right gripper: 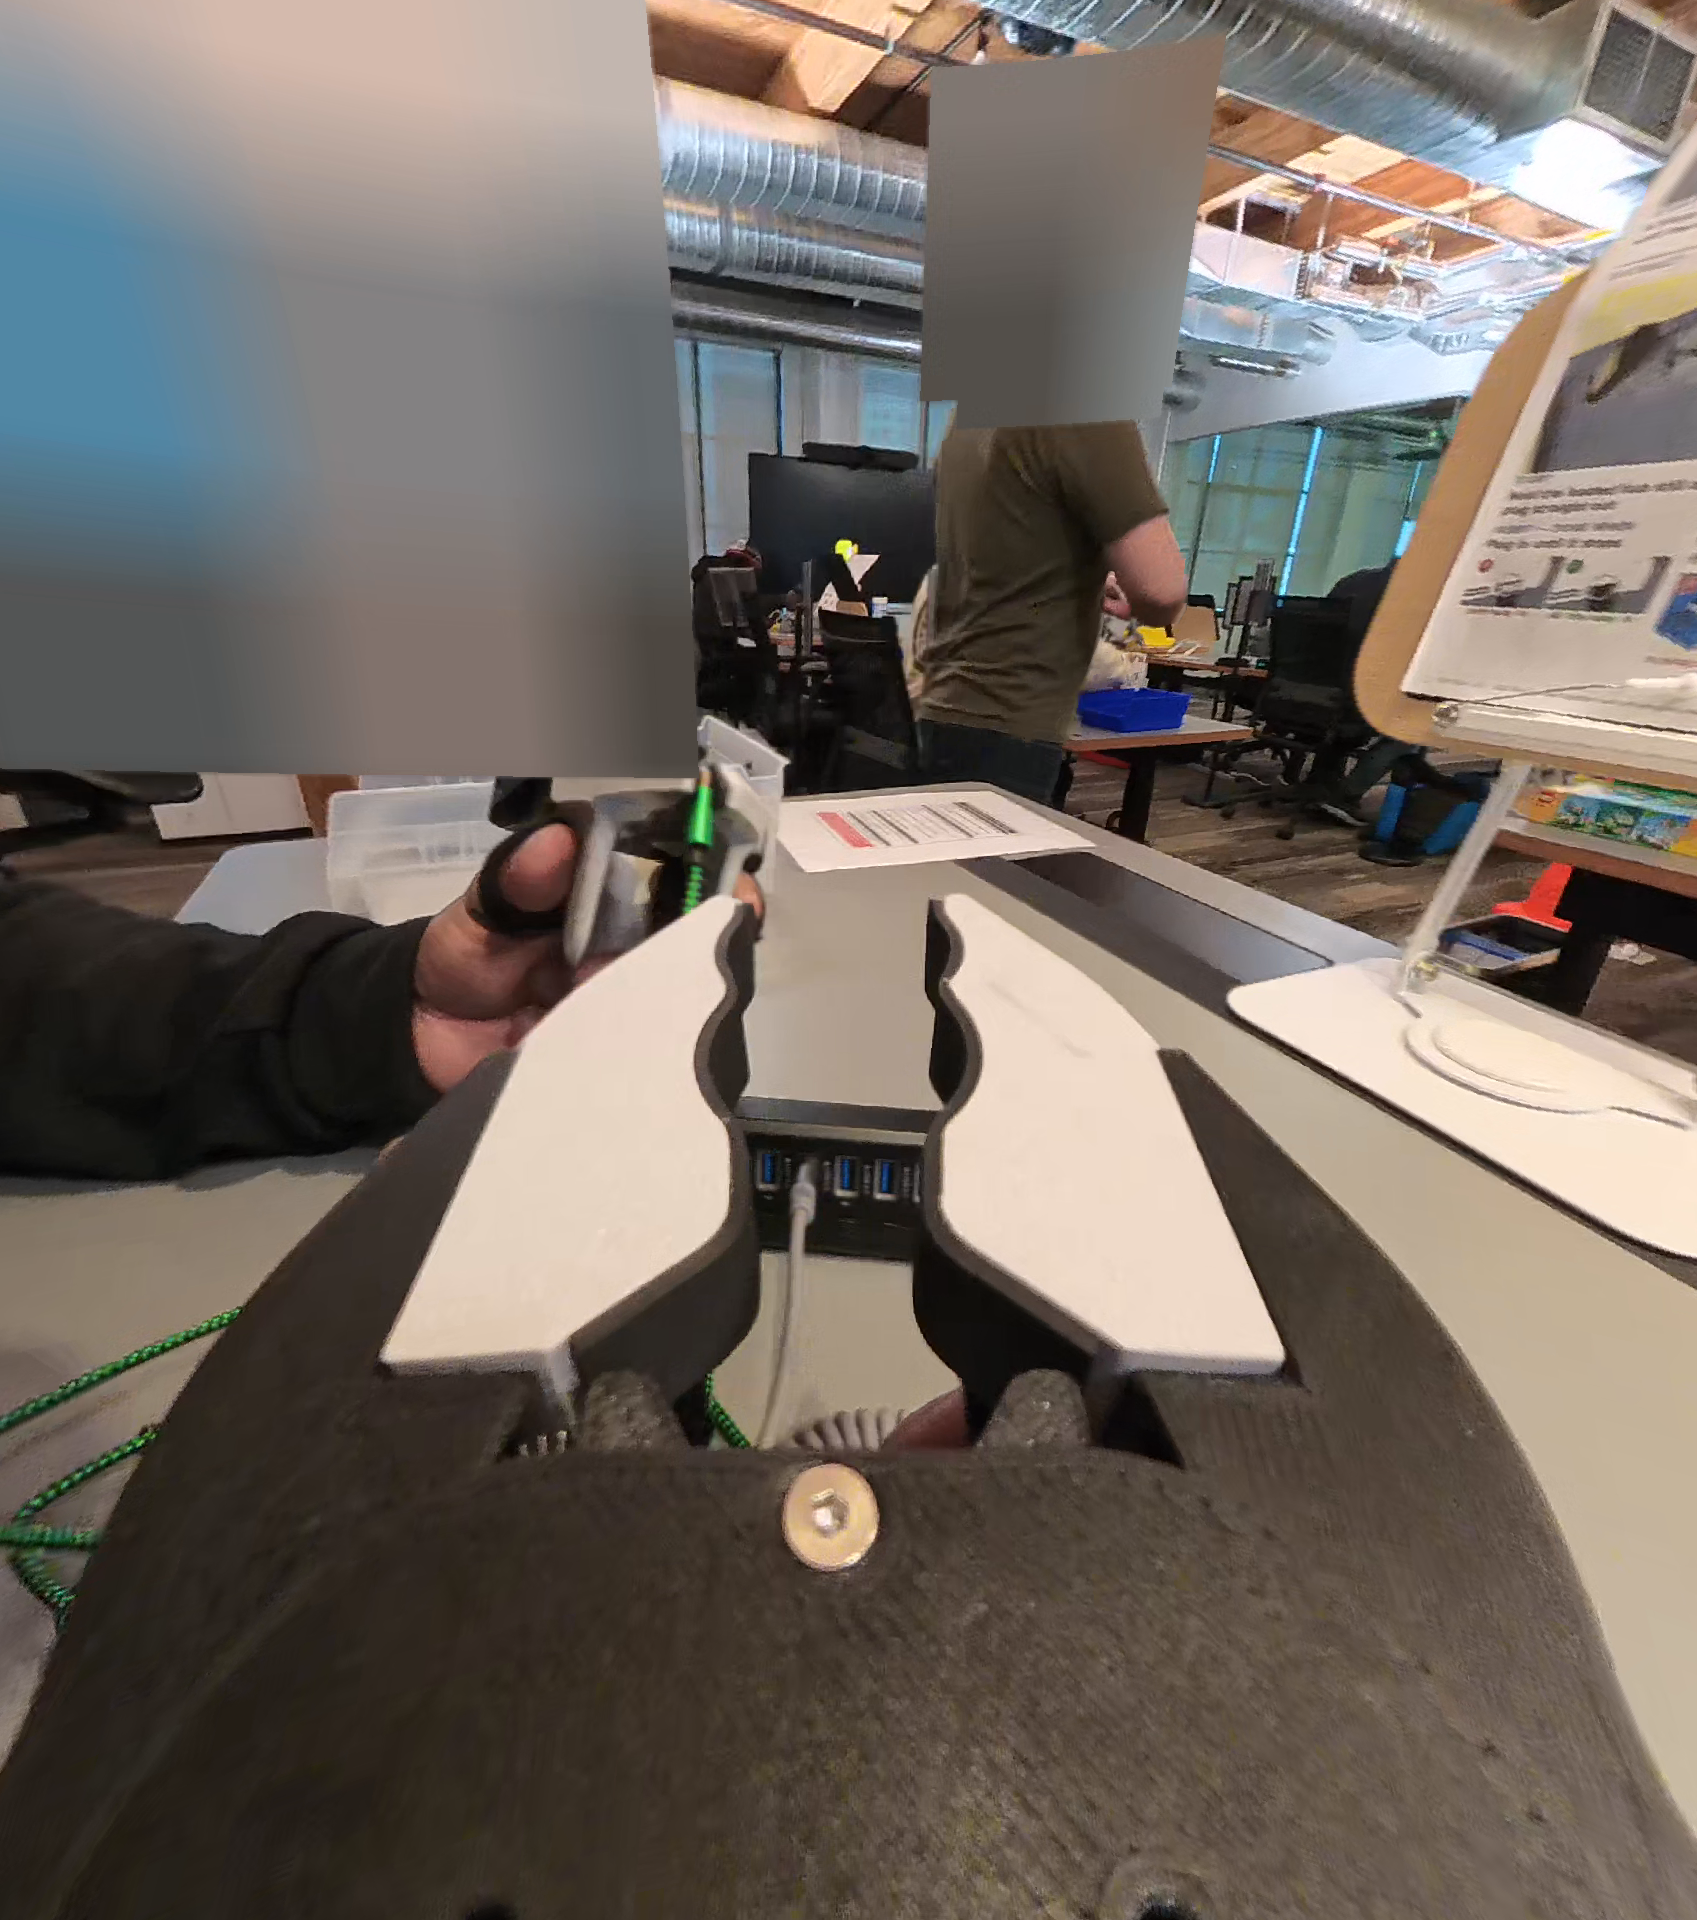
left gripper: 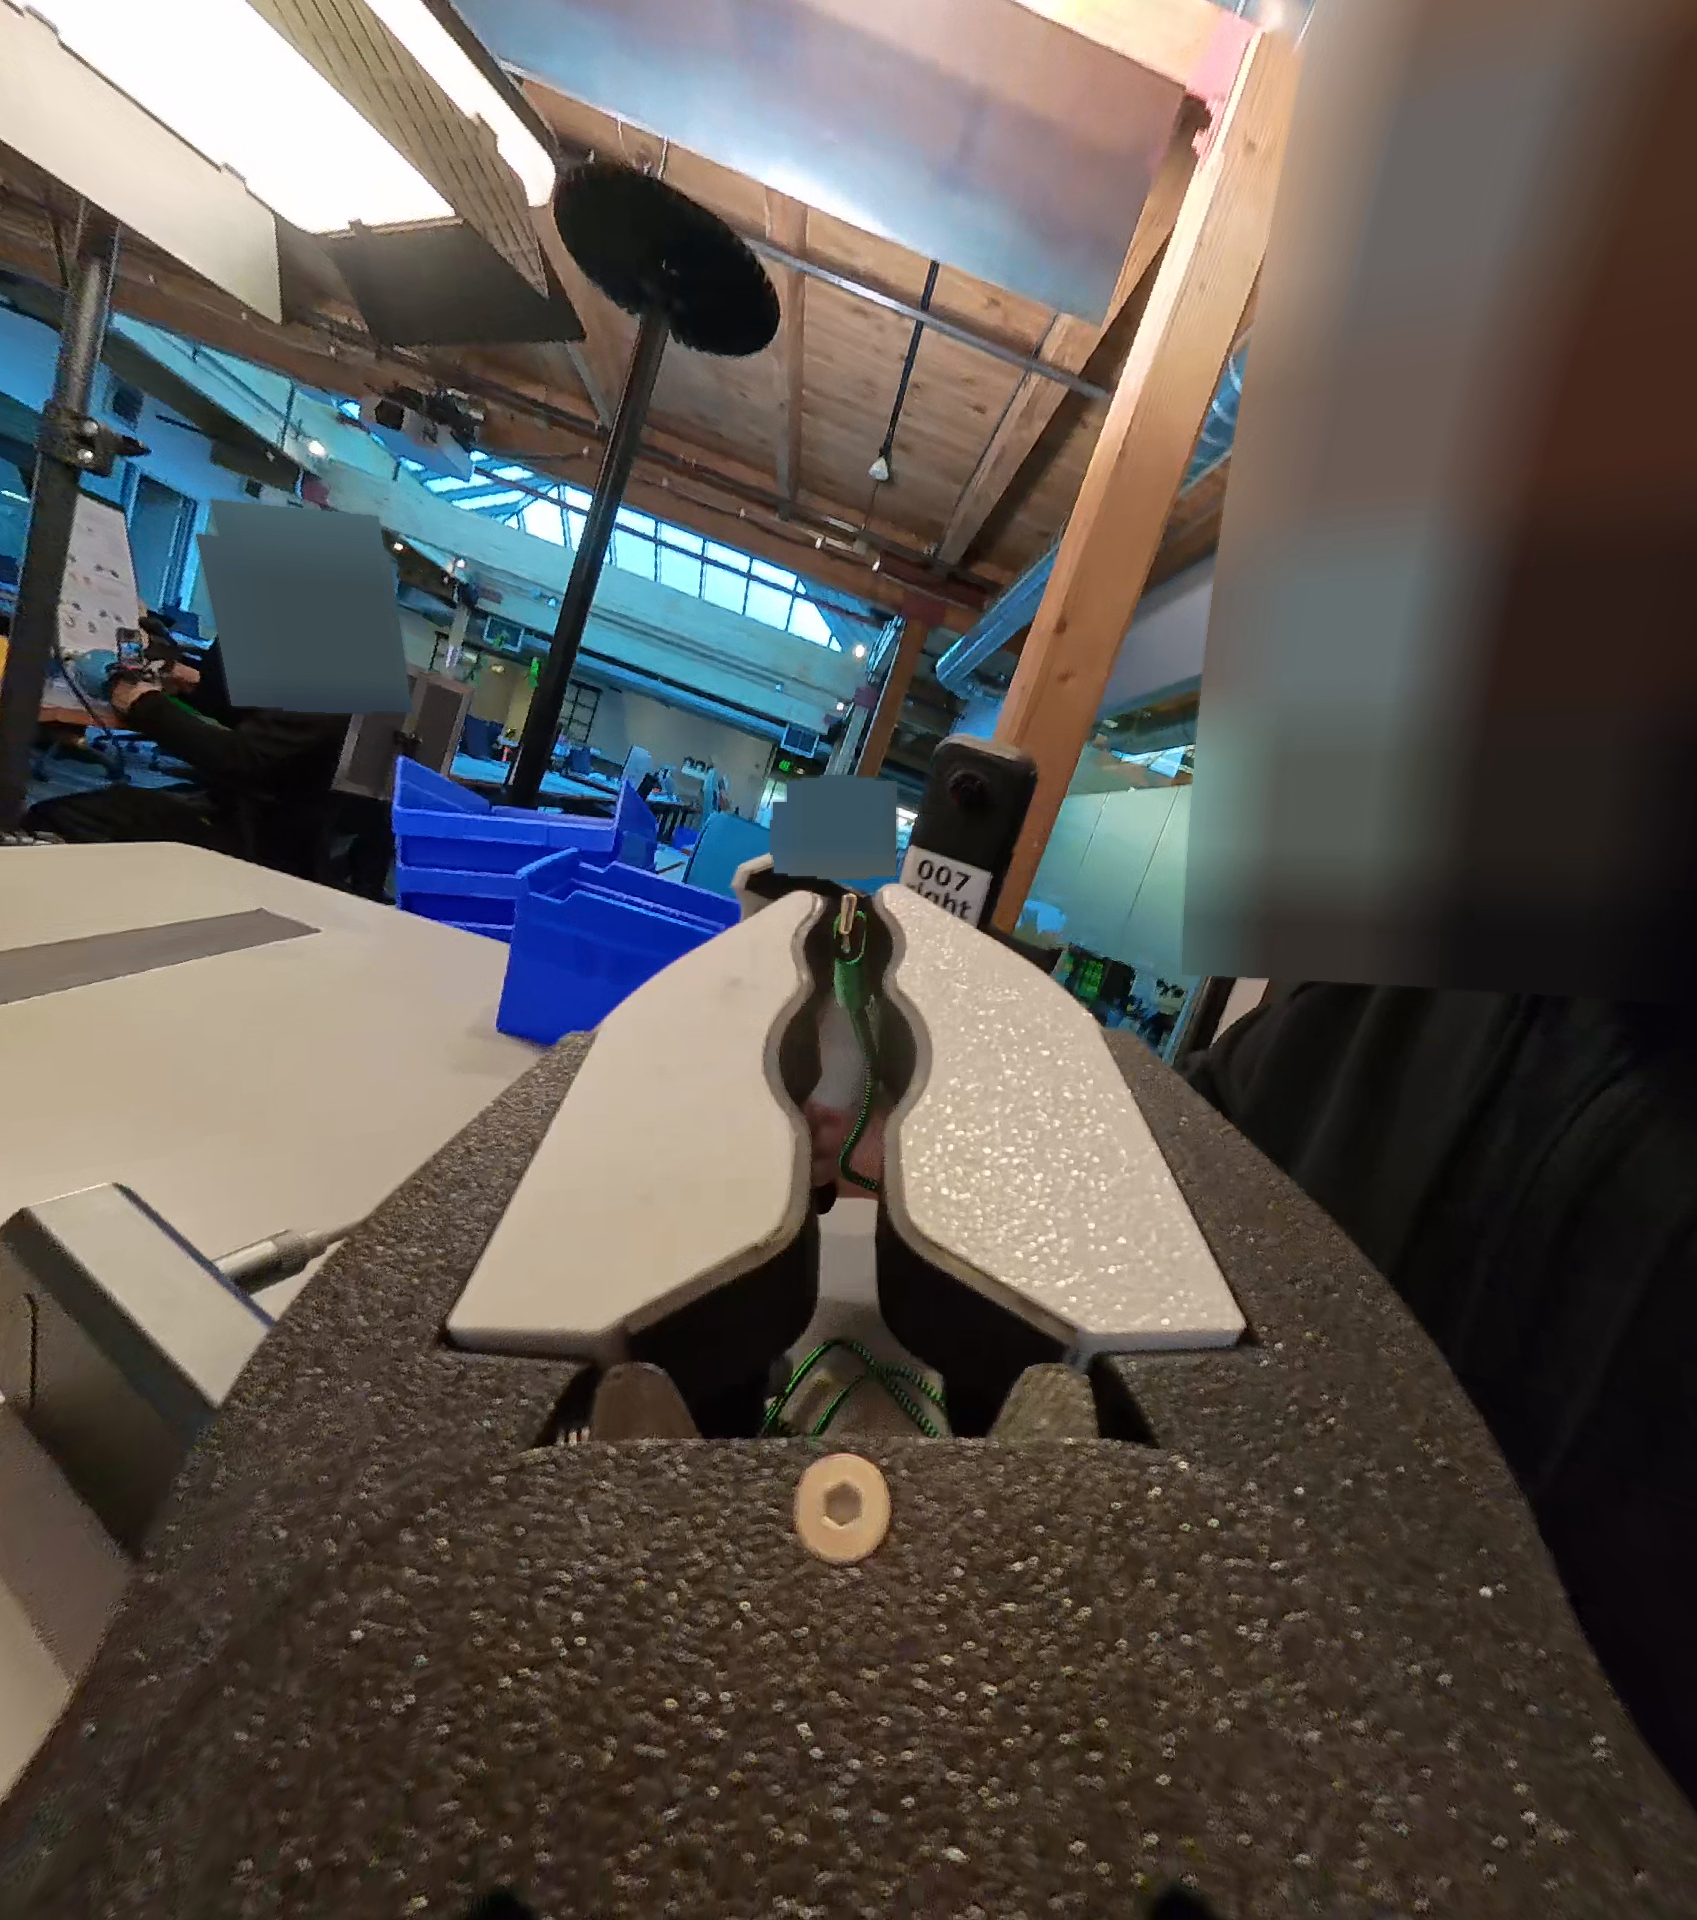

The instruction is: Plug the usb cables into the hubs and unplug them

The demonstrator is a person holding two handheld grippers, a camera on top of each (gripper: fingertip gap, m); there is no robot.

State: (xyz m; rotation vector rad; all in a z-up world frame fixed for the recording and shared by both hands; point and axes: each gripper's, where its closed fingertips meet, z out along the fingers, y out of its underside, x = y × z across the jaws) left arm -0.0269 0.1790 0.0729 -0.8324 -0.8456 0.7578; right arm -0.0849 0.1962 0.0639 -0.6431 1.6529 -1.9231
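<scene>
Grainy black left tool (left gripper: 849,914) pinching braided green cable (left gripper: 854,997)

The grey table (right gripper: 1446,1507) bears a black hub (right gripper: 839,1184), green cable (right gripper: 23,1496) and white stand base (right gripper: 1550,1101).

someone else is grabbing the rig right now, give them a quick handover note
Left gripper: jaws shut on the green braided cable, plug end raised off the table.
Right gripper: jaws open, empty, hovering over the black hub.
Done: the white cable sits in a hub port.
Left: plug the green one into a free blue port, then unplug both.
</scene>
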